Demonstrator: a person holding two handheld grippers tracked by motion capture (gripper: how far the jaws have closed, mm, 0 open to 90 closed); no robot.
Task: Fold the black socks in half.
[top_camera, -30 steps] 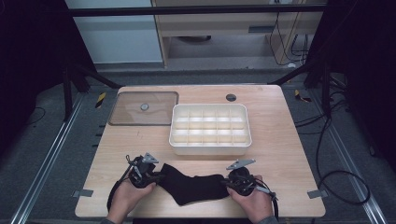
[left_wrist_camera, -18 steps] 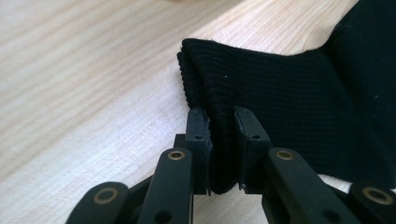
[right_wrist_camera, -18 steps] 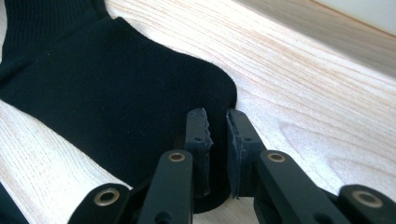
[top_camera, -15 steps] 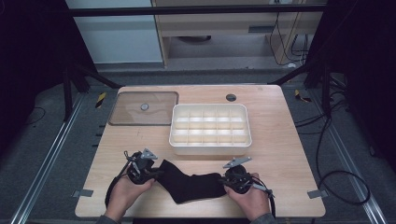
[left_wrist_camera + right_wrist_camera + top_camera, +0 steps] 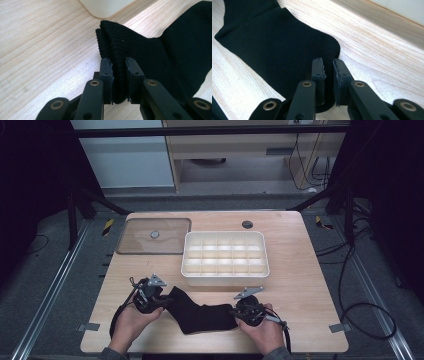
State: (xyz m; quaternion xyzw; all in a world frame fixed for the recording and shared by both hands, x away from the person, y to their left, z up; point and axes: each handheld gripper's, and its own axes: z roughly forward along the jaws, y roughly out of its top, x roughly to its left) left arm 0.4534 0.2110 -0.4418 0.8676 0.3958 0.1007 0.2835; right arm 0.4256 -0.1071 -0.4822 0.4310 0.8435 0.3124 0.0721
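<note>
a black sock (image 5: pixel 200 312) lies flat on the wooden table (image 5: pixel 300 285), stretched between the two grippers; its knit is fine and matte, ribbed at the cuff, smooth and rounded at the toe; the left gripper (image 5: pixel 117 75) has its jaws nearly closed on the ribbed cuff, which bunches in folds just beyond the fingertips; the right gripper (image 5: pixel 328 72) has its jaws nearly closed on the toe edge; a white compartment tray (image 5: pixel 225 255) sits just past the sock.
</note>
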